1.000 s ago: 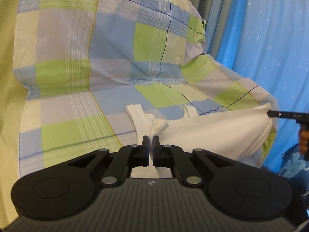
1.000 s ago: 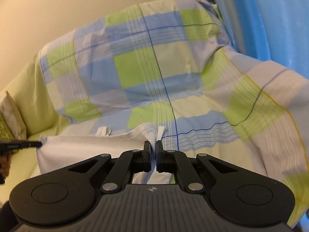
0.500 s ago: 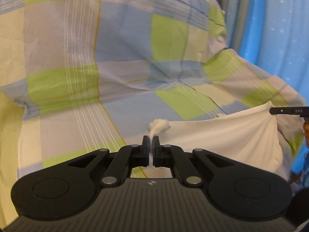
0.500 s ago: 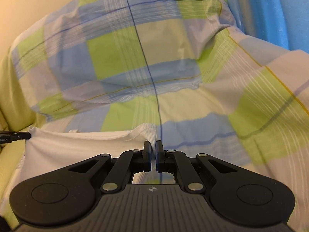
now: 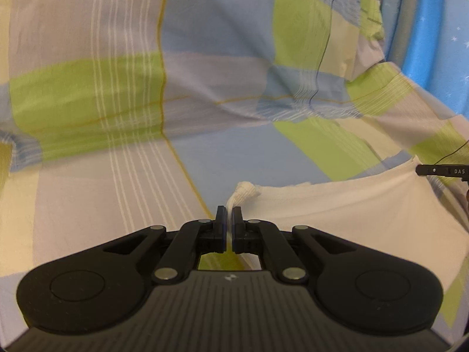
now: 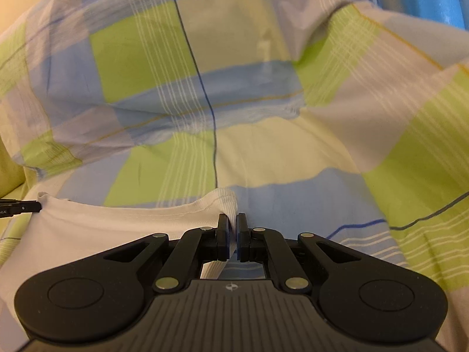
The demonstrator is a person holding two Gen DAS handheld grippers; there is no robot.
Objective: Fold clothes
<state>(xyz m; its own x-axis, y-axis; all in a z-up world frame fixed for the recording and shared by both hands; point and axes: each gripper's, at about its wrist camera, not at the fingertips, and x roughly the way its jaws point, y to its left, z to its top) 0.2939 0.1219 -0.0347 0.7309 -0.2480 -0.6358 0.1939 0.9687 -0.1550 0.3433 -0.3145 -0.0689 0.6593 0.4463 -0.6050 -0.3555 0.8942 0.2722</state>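
Checked bedsheet (image 5: 88,190) in green, blue and cream lay under everything. Left gripper (image 5: 229,215) was pinched tight on a bunched corner of the white garment (image 5: 337,214); right gripper (image 6: 231,223) was clamped on its opposite ribbed corner, cloth stretched between them over the sheet. Farther back, blue curtain (image 5: 439,44) hung at the right

White garment (image 5: 346,205) is soft matt knit cloth with a ribbed edge, bunched where the left gripper (image 5: 229,215) pinches it and stitched along the hem by the right gripper (image 6: 231,223). Both grippers are matt black plastic with a ribbed top plate and shiny metal pivot pins. Checked sheet (image 6: 263,146) is thin smooth woven cotton-like cloth, lightly creased; blue curtain (image 5: 439,29) looks smooth and faintly glossy.
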